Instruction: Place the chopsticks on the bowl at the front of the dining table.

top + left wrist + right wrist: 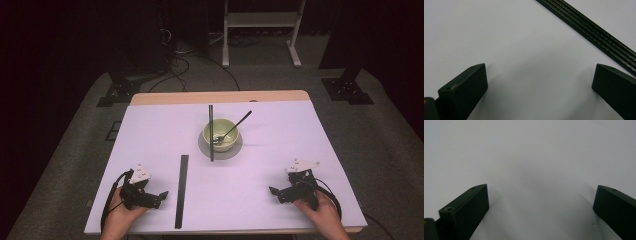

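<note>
A pale green bowl point(221, 136) sits on a grey round mat point(235, 150) in the middle of the white tabletop point(280, 140). A thin black bar point(211, 117) crosses the bowl's left side from far to near. A dark-handled utensil point(241, 121) leans in the bowl and points to the back right. A longer black ridged strip point(181, 191) point(594, 30) lies flat on the table to the left of the bowl. My left gripper point(161, 199) point(540, 68) rests open just left of that strip, with nothing in it. Near the front right, my right gripper point(275, 195) point(541, 187) is open over bare table.
The table's wooden back edge point(220, 97) lies beyond the white top. Behind it, on grey carpet, are black stand feet point(117, 92) point(347, 89), cables, and a white frame point(260, 30). A hand holds each gripper at the front edge.
</note>
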The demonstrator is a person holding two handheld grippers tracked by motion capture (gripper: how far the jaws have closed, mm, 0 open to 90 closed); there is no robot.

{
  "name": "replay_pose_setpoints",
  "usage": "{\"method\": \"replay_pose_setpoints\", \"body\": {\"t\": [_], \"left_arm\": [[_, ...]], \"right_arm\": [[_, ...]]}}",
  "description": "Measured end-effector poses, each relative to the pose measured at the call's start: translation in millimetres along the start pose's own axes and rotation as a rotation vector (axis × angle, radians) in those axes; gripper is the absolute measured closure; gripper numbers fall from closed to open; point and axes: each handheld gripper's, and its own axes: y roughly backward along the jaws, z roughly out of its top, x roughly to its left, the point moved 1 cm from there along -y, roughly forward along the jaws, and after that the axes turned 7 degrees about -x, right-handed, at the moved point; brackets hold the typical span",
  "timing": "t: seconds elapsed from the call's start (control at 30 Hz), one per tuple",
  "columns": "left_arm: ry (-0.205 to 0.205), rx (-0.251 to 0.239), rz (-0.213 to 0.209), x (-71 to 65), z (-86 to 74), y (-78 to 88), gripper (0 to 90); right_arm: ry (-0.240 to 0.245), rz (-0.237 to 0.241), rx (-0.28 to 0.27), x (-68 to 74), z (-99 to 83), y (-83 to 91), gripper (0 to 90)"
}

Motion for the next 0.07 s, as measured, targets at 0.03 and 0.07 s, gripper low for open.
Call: {"method": "replay_pose_setpoints", "body": {"t": [0.03,0.07], "left_arm": [[0.000,-0.001,0.000,0.0,-0.1,0.0,0.0],[0.001,-0.003,0.000,0.0,-0.2,-0.1,0.0]], "right_arm": [[-0.001,0.000,0.000,0.0,0.0,0.0,0.0],[0.000,0.000,0.000,0.0,0.0,0.0,0.0]]}}
